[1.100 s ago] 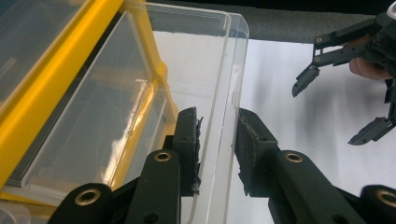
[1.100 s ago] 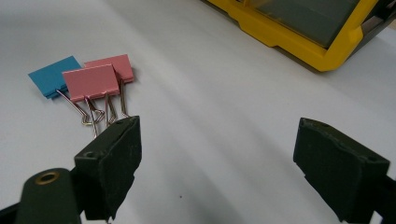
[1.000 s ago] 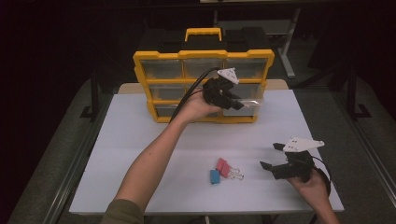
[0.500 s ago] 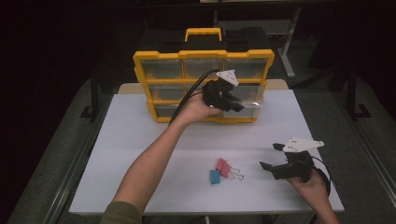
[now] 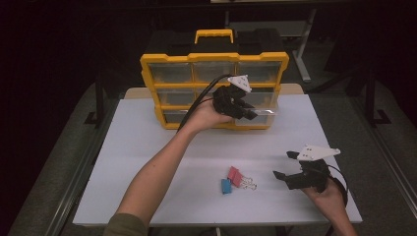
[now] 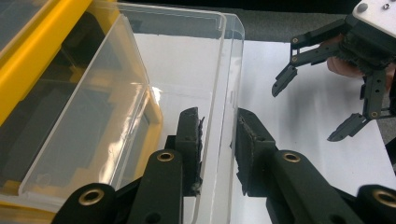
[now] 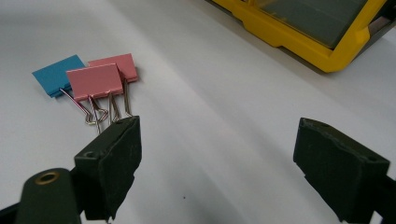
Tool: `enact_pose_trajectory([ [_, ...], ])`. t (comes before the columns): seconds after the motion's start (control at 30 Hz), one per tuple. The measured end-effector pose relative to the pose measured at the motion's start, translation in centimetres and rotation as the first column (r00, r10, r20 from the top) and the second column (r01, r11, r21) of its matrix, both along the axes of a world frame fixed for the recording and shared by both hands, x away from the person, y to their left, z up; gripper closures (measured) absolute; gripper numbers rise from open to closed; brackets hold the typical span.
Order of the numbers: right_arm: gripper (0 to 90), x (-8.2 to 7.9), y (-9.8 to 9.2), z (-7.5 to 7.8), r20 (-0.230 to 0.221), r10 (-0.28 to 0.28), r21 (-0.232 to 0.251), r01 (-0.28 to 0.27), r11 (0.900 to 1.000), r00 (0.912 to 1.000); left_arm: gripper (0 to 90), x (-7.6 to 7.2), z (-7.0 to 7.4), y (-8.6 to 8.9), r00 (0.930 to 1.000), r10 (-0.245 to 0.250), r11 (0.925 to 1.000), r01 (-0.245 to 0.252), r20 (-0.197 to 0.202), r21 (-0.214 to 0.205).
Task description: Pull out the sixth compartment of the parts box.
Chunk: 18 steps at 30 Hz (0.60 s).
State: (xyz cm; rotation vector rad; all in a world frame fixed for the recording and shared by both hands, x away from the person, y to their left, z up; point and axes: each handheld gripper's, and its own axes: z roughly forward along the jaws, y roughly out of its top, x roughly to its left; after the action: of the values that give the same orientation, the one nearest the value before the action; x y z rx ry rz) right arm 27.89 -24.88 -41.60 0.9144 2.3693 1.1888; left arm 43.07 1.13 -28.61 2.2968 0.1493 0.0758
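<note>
A yellow organizer [image 5: 149,78] with clear drawers stands at the back of the white table [image 5: 147,147]. Its bottom-right clear drawer [image 5: 263,114] is pulled out partway. In the left gripper view my left gripper [image 6: 218,115] straddles the front wall of that drawer [image 6: 187,60], one pad inside and one outside, shut on it. The same left gripper [image 5: 250,113] shows in the high view at the drawer. A blue binder clip [image 7: 53,74] and two pink binder clips [image 7: 95,80] lie together on the table. My right gripper [image 7: 219,135] stands open just short of their wire handles, nothing between its fingers.
The clips [image 5: 235,178] lie near the table's front, left of the right gripper [image 5: 283,165]. The organizer's yellow corner [image 7: 336,51] is beyond the right gripper. A black case top with a yellow handle [image 5: 214,34] sits on the organizer. The surroundings are dark.
</note>
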Motion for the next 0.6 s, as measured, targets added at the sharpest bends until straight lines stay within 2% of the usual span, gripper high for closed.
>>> enact_pose_trajectory([
  [0.23,14.3,0.02,0.05,-0.06,0.000,0.003,0.000,-0.003,1.0000,1.0000,73.0,-0.07,-0.14,-0.13,1.0000,-0.006,1.0000,0.006,0.005,0.006],
  [0.6,14.3,0.04,0.05,-0.07,0.001,0.004,-0.001,-0.004,1.0000,1.0000,72.1,-0.11,-0.27,0.06,1.0000,0.001,1.0000,-0.001,-0.008,-0.005],
])
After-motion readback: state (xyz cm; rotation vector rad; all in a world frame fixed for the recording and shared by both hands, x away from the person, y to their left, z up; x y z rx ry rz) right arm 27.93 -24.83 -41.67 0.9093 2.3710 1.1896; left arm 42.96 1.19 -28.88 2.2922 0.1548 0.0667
